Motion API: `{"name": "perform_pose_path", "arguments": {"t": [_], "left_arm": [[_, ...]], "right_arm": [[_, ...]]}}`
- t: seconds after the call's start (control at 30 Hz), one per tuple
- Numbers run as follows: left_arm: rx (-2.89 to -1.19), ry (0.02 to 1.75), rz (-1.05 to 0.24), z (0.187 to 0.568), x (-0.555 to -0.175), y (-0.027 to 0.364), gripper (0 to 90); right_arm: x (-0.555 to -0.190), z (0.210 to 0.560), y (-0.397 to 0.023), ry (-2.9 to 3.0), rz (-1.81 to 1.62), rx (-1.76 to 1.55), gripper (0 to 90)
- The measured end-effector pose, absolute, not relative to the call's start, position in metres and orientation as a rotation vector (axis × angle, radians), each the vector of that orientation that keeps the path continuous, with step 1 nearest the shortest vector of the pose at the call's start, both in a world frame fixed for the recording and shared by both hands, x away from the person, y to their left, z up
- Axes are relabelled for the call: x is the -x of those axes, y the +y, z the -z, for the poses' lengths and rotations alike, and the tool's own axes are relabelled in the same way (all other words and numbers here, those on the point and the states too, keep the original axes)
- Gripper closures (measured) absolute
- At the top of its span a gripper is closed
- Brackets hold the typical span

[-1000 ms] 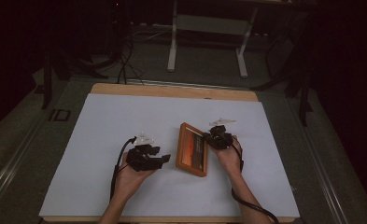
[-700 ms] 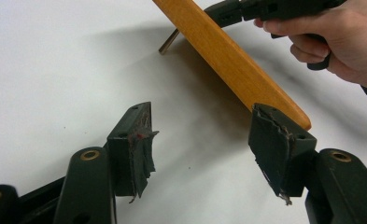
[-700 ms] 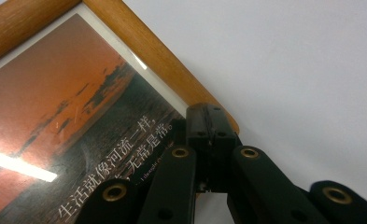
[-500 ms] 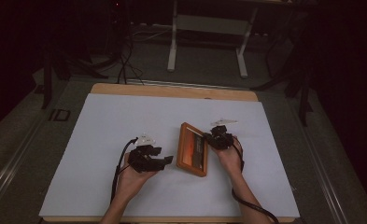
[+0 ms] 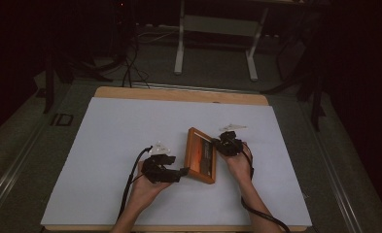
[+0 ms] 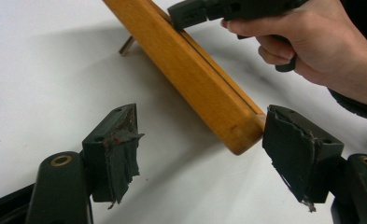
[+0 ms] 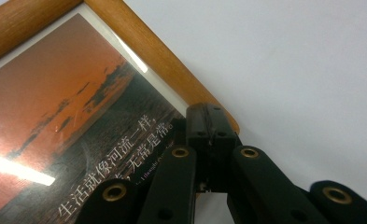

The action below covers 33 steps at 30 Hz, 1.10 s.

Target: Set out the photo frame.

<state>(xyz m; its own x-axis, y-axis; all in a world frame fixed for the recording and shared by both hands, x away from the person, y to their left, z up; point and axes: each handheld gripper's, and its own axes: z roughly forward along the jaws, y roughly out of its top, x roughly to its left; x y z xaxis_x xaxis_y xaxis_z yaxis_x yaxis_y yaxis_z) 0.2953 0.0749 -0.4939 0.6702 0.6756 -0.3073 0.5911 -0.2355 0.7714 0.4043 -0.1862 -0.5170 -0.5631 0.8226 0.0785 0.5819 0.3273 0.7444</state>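
**Picture frame between two grippers on a white-covered table**

The room around me is dark, with cables and a metal stand on the floor past the far edge of the white tabletop [image 5: 130,126]. From the high view I see a wooden picture frame [image 5: 201,155] right of the tabletop's middle, toward the near edge, its long axis running from near edge to far edge and leaning slightly left at the far end.

My left gripper view shows what the high view cannot: the frame [image 6: 195,74] is raised off the surface on one side, a small prop visible under it, and its near corner sits between my left gripper [image 6: 200,149]'s wide-apart jaws, just beside one pad.

My right gripper view shows the sunset print with Chinese text, and my right gripper [image 7: 209,126] clamped together on the frame's wooden edge.

Both hands come in from the near edge; the right hand [image 5: 239,162] angles leftward toward the frame.
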Motion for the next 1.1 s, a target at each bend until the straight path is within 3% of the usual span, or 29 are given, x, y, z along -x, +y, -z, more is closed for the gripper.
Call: {"name": "perform_pose_path", "arguments": {"t": [0.6, 1.1], "left_arm": [[-1.961, 1.017, -0.025, 0.500, -0.308, 0.043, 33.8], [-1.904, 1.107, 0.105, 0.504, -0.318, 0.040, 47.8]], "right_arm": [[-0.405, 0.517, -0.186, 2.293, -1.076, -1.244, 90.0], [-0.406, 0.515, -0.187, 2.314, -1.069, -1.236, 90.0]]}}
